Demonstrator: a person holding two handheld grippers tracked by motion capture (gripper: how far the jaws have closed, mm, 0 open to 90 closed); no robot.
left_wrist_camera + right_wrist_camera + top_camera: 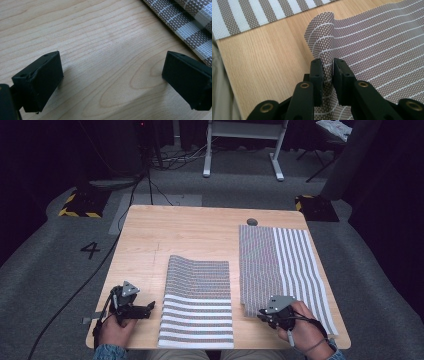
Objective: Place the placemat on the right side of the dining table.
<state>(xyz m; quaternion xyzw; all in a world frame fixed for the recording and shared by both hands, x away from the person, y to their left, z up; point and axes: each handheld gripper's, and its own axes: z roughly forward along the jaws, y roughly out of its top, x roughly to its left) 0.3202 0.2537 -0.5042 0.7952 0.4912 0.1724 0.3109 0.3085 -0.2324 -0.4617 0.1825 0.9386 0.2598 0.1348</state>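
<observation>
The table point(200, 235) carries two striped mats. The right mat point(280, 265) lies flat along the table's right side, reaching its far edge; its near left corner is lifted and curled. The middle mat point(199, 302) lies just left of it, down to the table's near edge. The right gripper point(327, 68) sits at that raised corner, its jaws nearly closed and pinching the fabric. The left gripper point(112, 75) rests over bare wood left of the middle mat, jaws wide apart, holding nothing.
</observation>
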